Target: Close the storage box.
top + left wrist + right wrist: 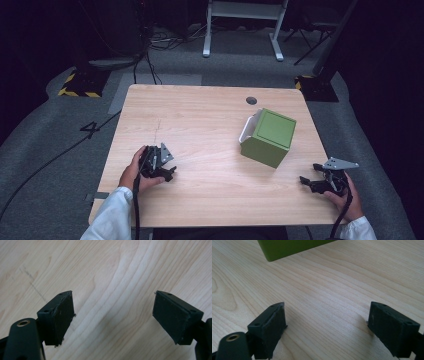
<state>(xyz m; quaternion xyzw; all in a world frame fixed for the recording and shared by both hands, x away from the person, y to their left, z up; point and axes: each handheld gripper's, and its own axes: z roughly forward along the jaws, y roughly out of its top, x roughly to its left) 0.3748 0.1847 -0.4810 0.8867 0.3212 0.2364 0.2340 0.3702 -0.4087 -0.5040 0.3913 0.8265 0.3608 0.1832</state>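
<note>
High view first, taking the green box (269,137) as the landmark: it sits on the right half of the wooden table (200,115), turned at an angle to the table's edges, and a white piece (248,127) shows against its left side. Well to the left of the box and nearer the person, the left gripper (167,171) lies low over the wood in the left hand (134,172), a grey three-cornered plate on top and a black cable trailing back past a white sleeve (110,220). Bare tabletop lies between this gripper and the box, with nothing in the way. Just behind the box, toward the far edge, a round grey cable hole (251,100) is set into the wood. To the right of the box and nearer the person, the right gripper (306,181) rests by the table's right edge in the right hand (345,197), pointing left; open wood separates it from the box too.

Left gripper view shows the jaws spread wide over plain wood grain, holding nothing. Right gripper view shows its jaws likewise spread wide and empty, with the box's lower green corner (287,248) ahead and apart from them.

Beyond the table lie grey carpet, white desk legs (242,30), and a yellow-and-black striped base (80,85) left of the far corner.
</note>
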